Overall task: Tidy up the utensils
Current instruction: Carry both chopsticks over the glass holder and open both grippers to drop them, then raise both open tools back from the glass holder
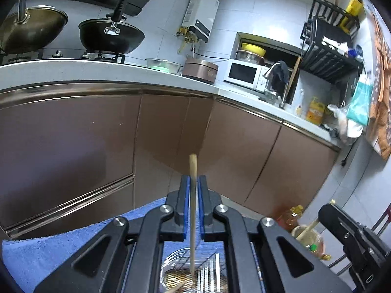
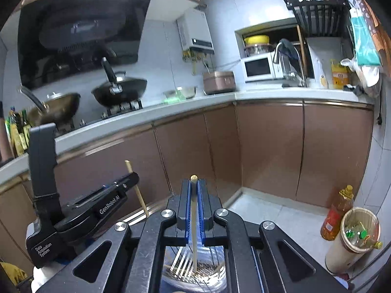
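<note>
My left gripper (image 1: 194,182) is shut on a pale wooden chopstick (image 1: 193,168) that stands upright between its blue pads, its lower end over a clear glass bowl (image 1: 171,263) with metal forks (image 1: 210,273) in it. My right gripper (image 2: 193,183) is shut on a second wooden chopstick (image 2: 194,219), also upright above the glass bowl (image 2: 215,285) and forks (image 2: 182,261). The left gripper (image 2: 133,179) with its chopstick (image 2: 136,190) shows at the left of the right wrist view. The right gripper's body (image 1: 354,241) shows at the right of the left wrist view.
A blue towel (image 1: 48,251) lies under the bowl. Brown cabinets (image 1: 73,146) and a white counter (image 1: 110,70) with two woks (image 1: 110,34), a rice cooker (image 1: 200,69) and a microwave (image 1: 244,73) stand ahead. An oil bottle (image 2: 338,212) and a bin (image 2: 354,239) stand on the floor at right.
</note>
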Motion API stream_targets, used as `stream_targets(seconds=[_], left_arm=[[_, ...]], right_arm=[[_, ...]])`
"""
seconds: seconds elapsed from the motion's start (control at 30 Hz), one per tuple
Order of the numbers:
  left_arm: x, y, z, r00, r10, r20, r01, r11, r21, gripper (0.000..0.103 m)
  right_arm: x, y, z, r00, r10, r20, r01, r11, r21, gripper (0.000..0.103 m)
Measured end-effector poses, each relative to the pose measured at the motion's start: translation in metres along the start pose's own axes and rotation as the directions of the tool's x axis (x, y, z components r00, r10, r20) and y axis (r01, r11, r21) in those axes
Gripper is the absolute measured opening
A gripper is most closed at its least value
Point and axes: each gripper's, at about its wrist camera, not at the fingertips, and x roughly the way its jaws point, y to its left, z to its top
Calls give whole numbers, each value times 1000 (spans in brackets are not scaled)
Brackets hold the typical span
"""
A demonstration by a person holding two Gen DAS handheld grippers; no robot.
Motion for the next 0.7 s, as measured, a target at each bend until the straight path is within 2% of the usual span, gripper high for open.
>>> stream_targets(seconds=[0.1,0.17,0.27,0.57,0.7], left_arm=[[-5,3,-5,1000,-10,-17,10,1000,8,14],[-14,5,-6,1000,-12,-15,12,1000,10,26],[-35,8,-3,1000,-3,-7,3,1000,27,31],[-108,19,-1,1000,17,-15,-15,996,85,43],[-145,24,2,1000,26,2,-26,995,98,44]], right_arm=[[-3,-5,-6,1000,-5,-14,5,1000,19,10],[-9,-7,-7,1000,-7,-12,7,1000,31,14],[-27,-7,-5,1000,-9,-1,9,999,35,17],[-98,-2,-3,999,11,38,-13,998,56,25],[-132,5,-2,998,11,58,-14,999,48,29]])
